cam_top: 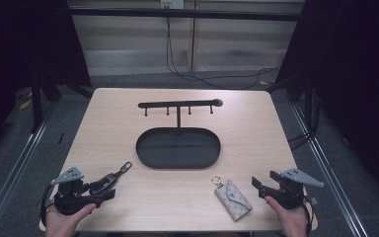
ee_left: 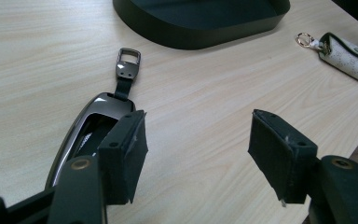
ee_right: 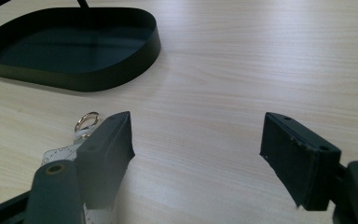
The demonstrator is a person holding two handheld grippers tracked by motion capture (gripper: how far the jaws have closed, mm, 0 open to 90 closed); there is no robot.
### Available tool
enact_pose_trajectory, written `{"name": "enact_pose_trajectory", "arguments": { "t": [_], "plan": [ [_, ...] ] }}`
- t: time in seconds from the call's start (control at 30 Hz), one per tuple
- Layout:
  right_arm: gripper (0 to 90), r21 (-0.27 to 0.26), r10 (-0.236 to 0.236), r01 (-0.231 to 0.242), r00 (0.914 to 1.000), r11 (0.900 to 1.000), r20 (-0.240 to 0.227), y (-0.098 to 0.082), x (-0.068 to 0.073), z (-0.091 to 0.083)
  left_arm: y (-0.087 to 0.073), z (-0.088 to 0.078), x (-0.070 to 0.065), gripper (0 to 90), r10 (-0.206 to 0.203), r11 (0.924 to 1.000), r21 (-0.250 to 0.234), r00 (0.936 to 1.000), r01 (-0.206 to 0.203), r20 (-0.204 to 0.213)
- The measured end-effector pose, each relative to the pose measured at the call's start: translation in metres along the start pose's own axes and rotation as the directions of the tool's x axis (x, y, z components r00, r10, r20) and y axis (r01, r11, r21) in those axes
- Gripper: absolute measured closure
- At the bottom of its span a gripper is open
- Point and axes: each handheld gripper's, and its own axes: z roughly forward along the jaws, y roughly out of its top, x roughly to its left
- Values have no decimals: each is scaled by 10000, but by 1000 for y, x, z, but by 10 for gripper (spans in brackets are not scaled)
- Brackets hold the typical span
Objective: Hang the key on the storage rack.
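A dark car-key fob [cam_top: 109, 177] with a metal loop [ee_left: 128, 60] lies near the table's front left. My left gripper [cam_top: 96, 192] stands open just beside it; in the left gripper view the fob [ee_left: 91, 133] runs under the left jaw, nothing between the jaws [ee_left: 198, 156]. A patterned key pouch [cam_top: 233, 199] with a gold ring [ee_right: 86, 122] lies at the front right. My right gripper [cam_top: 264, 186] is open to the right of the pouch [ee_right: 63, 156], its jaws [ee_right: 196, 154] over bare wood.
A black oval tray [cam_top: 178, 147] with an upright post and a hook bar [cam_top: 180, 104] stands mid-table. The tray's rim shows in the left gripper view [ee_left: 200, 32] and right gripper view [ee_right: 74, 79]. Bare wood lies around it.
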Motion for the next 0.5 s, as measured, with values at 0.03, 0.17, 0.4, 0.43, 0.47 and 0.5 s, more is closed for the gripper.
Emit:
{"name": "enact_pose_trajectory", "arguments": {
  "t": [0.03,0.17,0.4,0.43,0.47,0.5],
  "plan": [
    [249,-11,51,-51,10000,10000,-5,0,0,-1,1,0,0,371,35,10000,35,10000,-35,9],
    [249,53,310,-309,9994,9995,-136,-1,-3,-3,4,0,1,391,-101,9999,50,9999,101,-102],
    [254,140,367,-363,9989,9992,-302,-1,-3,-3,8,-4,2,437,-232,9997,-66,9993,230,-293],
    [254,140,367,-363,9989,9992,-302,-1,-3,-3,9,-4,1,437,-142,9999,-33,9995,141,-298],
    [256,105,400,-397,9988,9992,-265,-1,-3,-4,11,-6,0,432,15,10000,-15,9996,-16,-298],
    [256,97,420,-418,9988,9991,-267,-1,-3,-5,12,-6,-1,431,84,10000,23,9995,-84,-302]
  ]
}}
